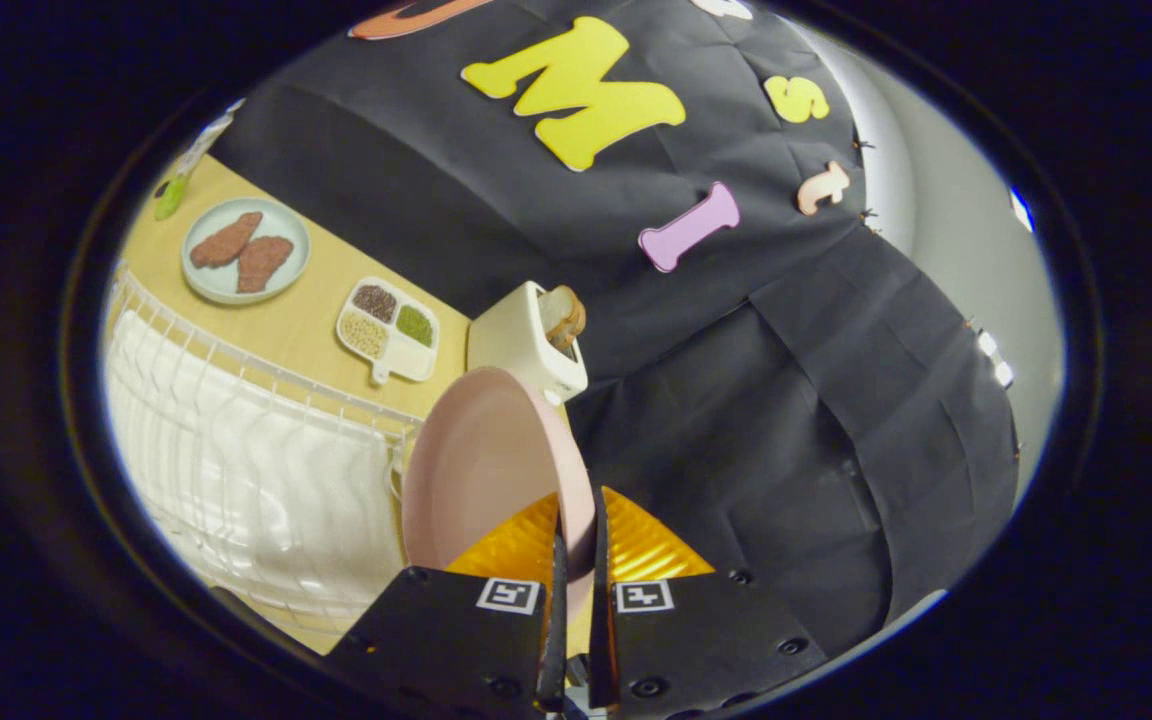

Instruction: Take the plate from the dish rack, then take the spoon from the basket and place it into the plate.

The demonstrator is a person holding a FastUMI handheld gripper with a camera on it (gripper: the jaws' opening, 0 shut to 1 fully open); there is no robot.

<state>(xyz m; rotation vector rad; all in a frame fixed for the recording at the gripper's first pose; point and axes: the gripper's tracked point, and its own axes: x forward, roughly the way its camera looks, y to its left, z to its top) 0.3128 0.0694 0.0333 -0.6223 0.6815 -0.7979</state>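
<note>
The tool point(576, 545) is clenched on the rim of the pink plate point(481, 470), which stands on edge just beside the white rack point(256, 470), above the worktop point(316, 310), near the toaster point(521, 340)

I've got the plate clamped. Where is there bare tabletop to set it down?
The gripper is shut on the pink plate. Bare wood lies between the white dish rack and the divided tray, and between that tray and the plate of meat. It is crowded by the toaster, close against the wall.
</note>
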